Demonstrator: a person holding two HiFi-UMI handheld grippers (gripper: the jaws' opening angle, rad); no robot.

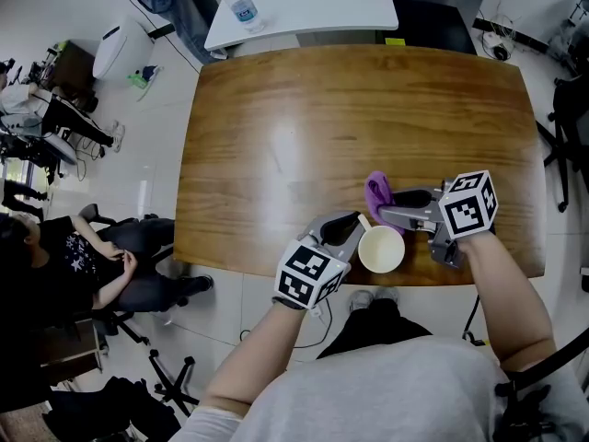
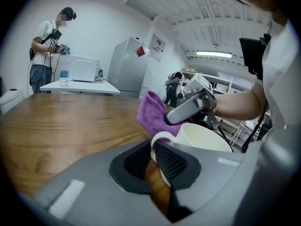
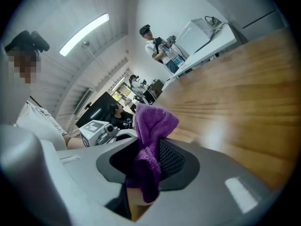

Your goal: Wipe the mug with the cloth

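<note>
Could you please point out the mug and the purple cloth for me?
mug [image 1: 381, 250], head view, on the inside of the cup.
purple cloth [image 3: 153, 121], right gripper view, on its bunched upper fold.

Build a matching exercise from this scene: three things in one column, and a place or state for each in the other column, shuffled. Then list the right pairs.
Things:
1. mug
2. cloth
3. bottle

Places or states:
A. stands on the white table
B. clamped in the right gripper
C. held by its handle in the left gripper

Pairs: 1-C, 2-B, 3-A
</note>
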